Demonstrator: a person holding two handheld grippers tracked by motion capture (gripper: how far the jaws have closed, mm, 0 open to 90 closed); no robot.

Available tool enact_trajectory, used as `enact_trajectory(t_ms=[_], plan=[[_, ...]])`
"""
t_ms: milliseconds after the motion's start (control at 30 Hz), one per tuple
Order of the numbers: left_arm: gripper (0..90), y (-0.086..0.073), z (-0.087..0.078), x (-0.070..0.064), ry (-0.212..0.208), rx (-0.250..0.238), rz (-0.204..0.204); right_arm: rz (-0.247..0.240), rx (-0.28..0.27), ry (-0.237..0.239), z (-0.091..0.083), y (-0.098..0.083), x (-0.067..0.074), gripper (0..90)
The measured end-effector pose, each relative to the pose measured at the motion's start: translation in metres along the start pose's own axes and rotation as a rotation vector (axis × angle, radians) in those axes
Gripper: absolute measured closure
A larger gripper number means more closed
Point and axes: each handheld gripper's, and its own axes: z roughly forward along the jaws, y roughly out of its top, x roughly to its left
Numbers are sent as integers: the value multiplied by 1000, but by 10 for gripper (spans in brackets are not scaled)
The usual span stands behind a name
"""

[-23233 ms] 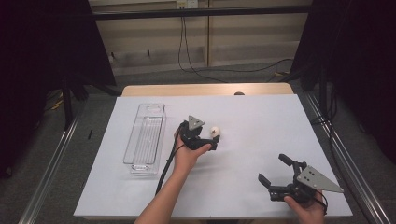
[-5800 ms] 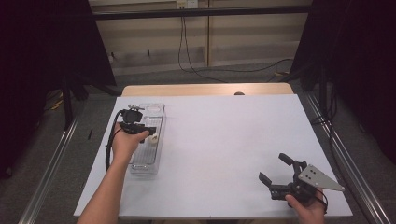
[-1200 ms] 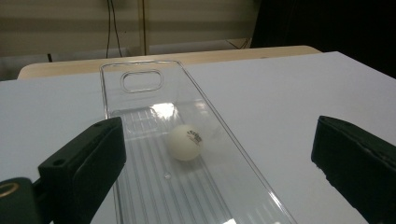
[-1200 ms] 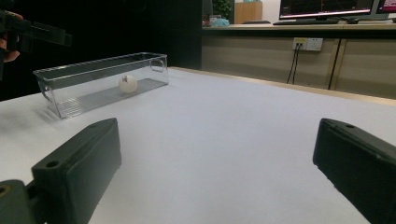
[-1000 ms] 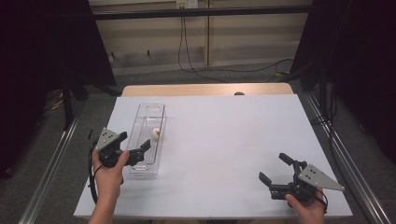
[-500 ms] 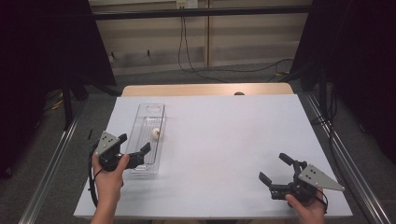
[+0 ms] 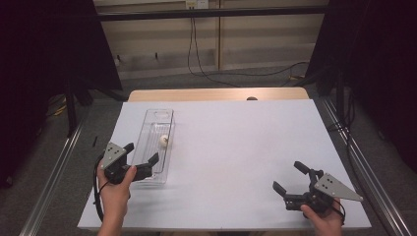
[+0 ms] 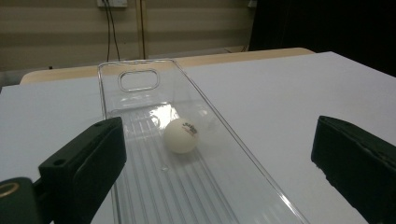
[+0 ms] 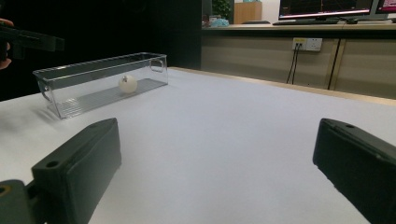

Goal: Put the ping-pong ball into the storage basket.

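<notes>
A white ping-pong ball (image 7: pixel 164 140) (image 8: pixel 181 135) (image 9: pixel 127 84) lies inside a long clear plastic bin (image 7: pixel 156 147) (image 8: pixel 140 74) (image 9: pixel 93 70) on the white table. My left gripper (image 7: pixel 141 158) (image 8: pixel 219 163) is open above the bin's near end, jaws wide, nothing between them. My right gripper (image 7: pixel 290 179) (image 9: pixel 219 168) rests open at the table's front right, far from the bin, holding nothing.
The white tabletop (image 7: pixel 236 147) spreads between the bin and the right gripper. A bare wooden strip (image 7: pixel 216 94) runs along the far edge. Metal rails (image 7: pixel 359 157) flank the table, and cables (image 7: pixel 206 73) lie on the floor behind.
The ball went from the left gripper at mid table into the bin. The left gripper then drew back toward the near end of the bin and stands open. The right gripper has stayed put.
</notes>
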Motion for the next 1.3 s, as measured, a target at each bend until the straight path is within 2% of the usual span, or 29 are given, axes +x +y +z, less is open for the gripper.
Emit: enact_trajectory(t_ms=[267,400,567,667,700,800,833,867,933,1000,1033,1133,1233,1300], plan=[[33,-2,-2,1,2,3,16,0,3,6,0,0,-1,7],[33,-4,-2,0,-2,-5,2,3,4,3,0,0,0,7],[33,-7,-3,1,-4,9,23,2,2,2,0,0,0,7],[33,-8,-2,-1,-11,-4,9,2,1,1,0,0,0,7],[33,-9,-2,0,-10,6,20,1,1,1,0,0,0,7],[33,-11,-2,0,-9,6,18,1,4,3,0,0,-1,7],[33,-11,-2,-1,-15,-4,8,1,3,5,0,0,-1,7],[33,-12,-2,-1,-9,3,17,-4,2,4,0,0,-1,7],[33,-13,-3,-1,-8,-3,9,-3,-2,3,0,0,-1,7],[33,-14,-3,0,-12,6,29,-1,1,5,0,0,-1,7],[34,-14,-3,-1,-10,-5,13,-5,2,4,-1,0,-1,7],[33,-16,-5,1,-12,6,29,-4,-2,5,0,0,-1,7],[33,-16,-6,0,0,2,19,2,-4,-3,0,0,-1,7],[33,-16,-6,0,-11,-4,21,-2,-3,0,0,0,-1,7]])
